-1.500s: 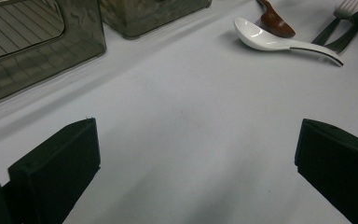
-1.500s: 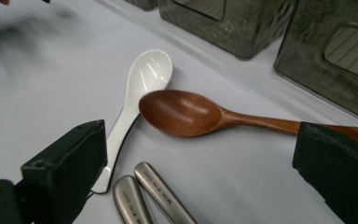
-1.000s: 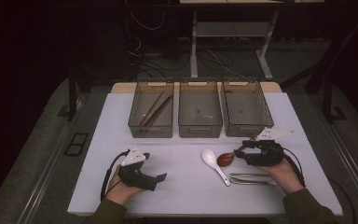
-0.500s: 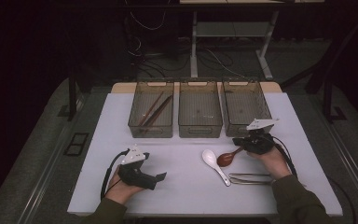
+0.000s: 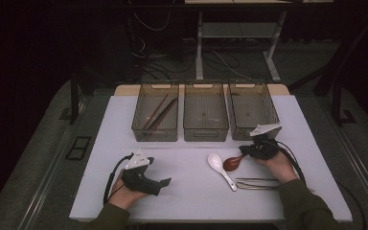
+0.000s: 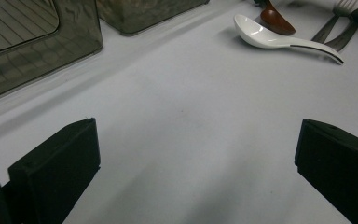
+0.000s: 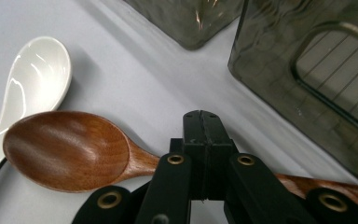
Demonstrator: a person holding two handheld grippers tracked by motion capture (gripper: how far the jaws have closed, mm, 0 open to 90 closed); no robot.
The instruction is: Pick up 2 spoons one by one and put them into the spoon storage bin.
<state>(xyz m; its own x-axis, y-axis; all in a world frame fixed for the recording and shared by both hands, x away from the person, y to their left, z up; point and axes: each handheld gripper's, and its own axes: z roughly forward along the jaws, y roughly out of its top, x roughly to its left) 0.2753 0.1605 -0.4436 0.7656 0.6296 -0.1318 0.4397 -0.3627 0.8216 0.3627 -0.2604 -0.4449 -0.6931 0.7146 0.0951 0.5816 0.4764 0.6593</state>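
The right gripper (image 5: 250,150), in the high view at right of centre, has just been closing and now clamps the handle of the wooden spoon (image 5: 233,163), whose bowl rests on the white table (image 5: 187,191) touching the white spoon (image 5: 220,168). A fork and knife (image 5: 258,183) lie just below. The left gripper (image 5: 159,184), lower left, sits idle. Of the three bins along the top, the left bin (image 5: 156,118) holds chopsticks; the middle bin (image 5: 205,118) and right bin (image 5: 253,111) look empty.

In the left gripper view, the jaws stand wide apart over bare table, nothing between them.

In the right gripper view, the jaws meet on the handle, with the spoon's bowl (image 7: 67,149) at left centre. Sorting seems barely begun: the spoon is grasped but not lifted, and three utensils remain.
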